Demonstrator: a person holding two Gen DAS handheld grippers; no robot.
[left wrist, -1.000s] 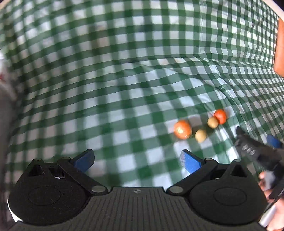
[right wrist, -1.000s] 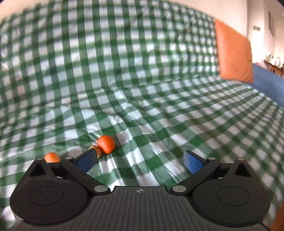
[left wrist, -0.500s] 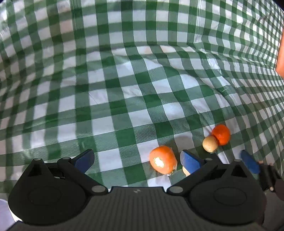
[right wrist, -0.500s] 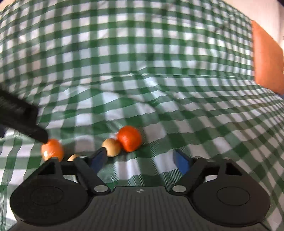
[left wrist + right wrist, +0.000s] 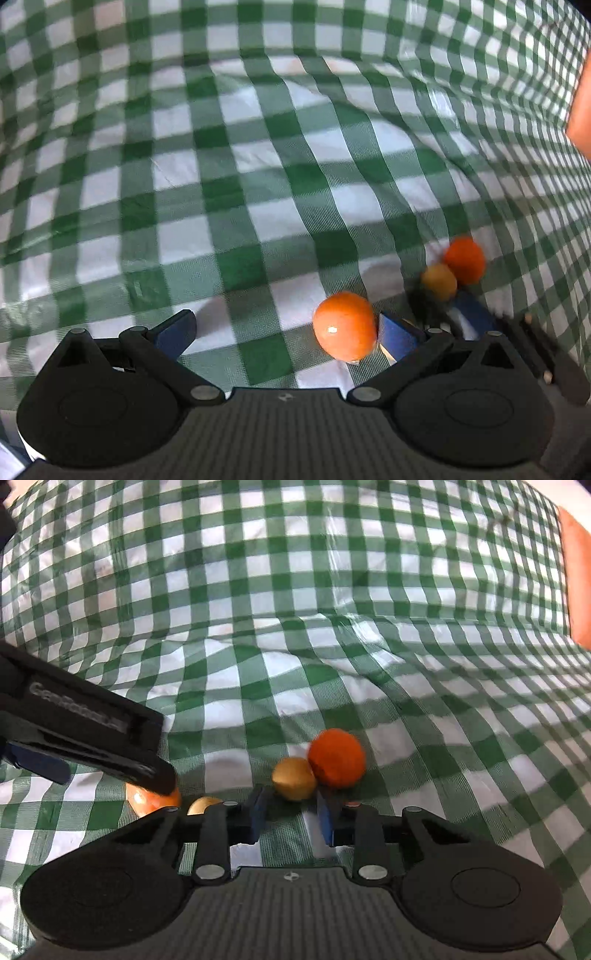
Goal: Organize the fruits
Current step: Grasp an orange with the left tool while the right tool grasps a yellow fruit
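Several small fruits lie on a green-and-white checked cloth (image 5: 258, 177). In the left wrist view, a glossy orange fruit (image 5: 344, 325) sits between my left gripper's (image 5: 284, 328) wide-open fingers, against the right finger. A small tan fruit (image 5: 439, 281) and a deeper orange one (image 5: 464, 260) lie beyond. In the right wrist view, my right gripper (image 5: 290, 814) has narrowed its fingers just short of the tan fruit (image 5: 294, 778), not touching it; the deep orange fruit (image 5: 337, 752) rests against it. A second tan fruit (image 5: 201, 805) and the glossy orange (image 5: 151, 798) are partly hidden under my left gripper's body (image 5: 81, 723).
An orange cushion (image 5: 576, 583) stands at the far right edge; it also shows in the left wrist view (image 5: 581, 107). The cloth (image 5: 295, 627) is wrinkled and rises into a backrest behind the fruits.
Both grippers moved forward and down toward the fruits. The glossy orange now sits between my left fingers. My right fingers have narrowed in front of the tan fruit.
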